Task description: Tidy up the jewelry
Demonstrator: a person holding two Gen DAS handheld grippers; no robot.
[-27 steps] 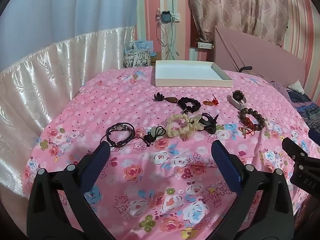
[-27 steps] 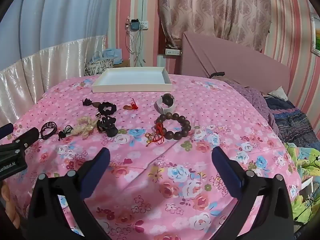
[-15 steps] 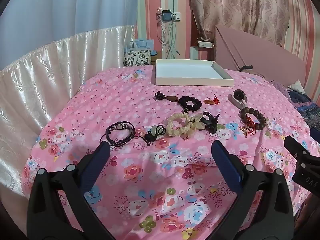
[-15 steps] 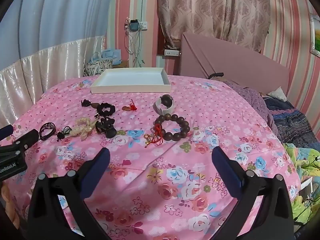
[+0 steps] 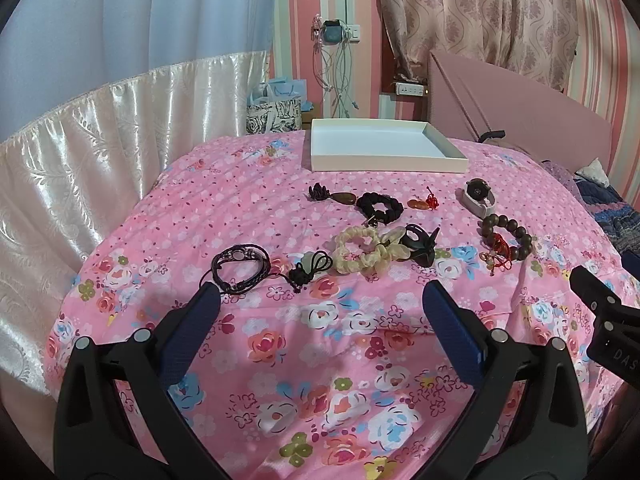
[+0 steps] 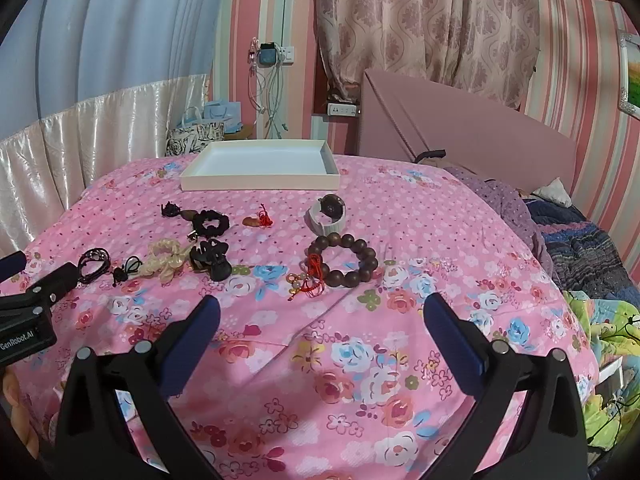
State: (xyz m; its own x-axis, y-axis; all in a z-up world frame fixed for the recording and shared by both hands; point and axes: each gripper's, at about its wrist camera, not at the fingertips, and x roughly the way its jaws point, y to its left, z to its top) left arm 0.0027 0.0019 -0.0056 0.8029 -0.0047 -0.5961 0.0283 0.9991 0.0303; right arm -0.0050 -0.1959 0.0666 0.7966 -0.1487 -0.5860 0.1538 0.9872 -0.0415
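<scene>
Both tools are held low over the near edge of the pink floral bedspread; the left gripper is spread wide with nothing between its blue pads, and the right gripper is likewise released and empty. The white tray is taken as the landmark; it is seen flat at the far side of the bedspread with nothing visible inside it. Just in front of the tray a black scrunchie is laid out, with a small dark charm to its left and a red-knotted amber pendant to its right; off the tray's near right corner a watch on a white band is found. Nearer than the watch, well clear of the tray, a brown bead bracelet is spread out with a red tassel touching it. Farther forward from the tray a cream scrunchie is seen touching a black hair claw; a black cord knot and a dark braided bracelet are set out leftward, the bracelet just ahead of the left gripper's left pad.
</scene>
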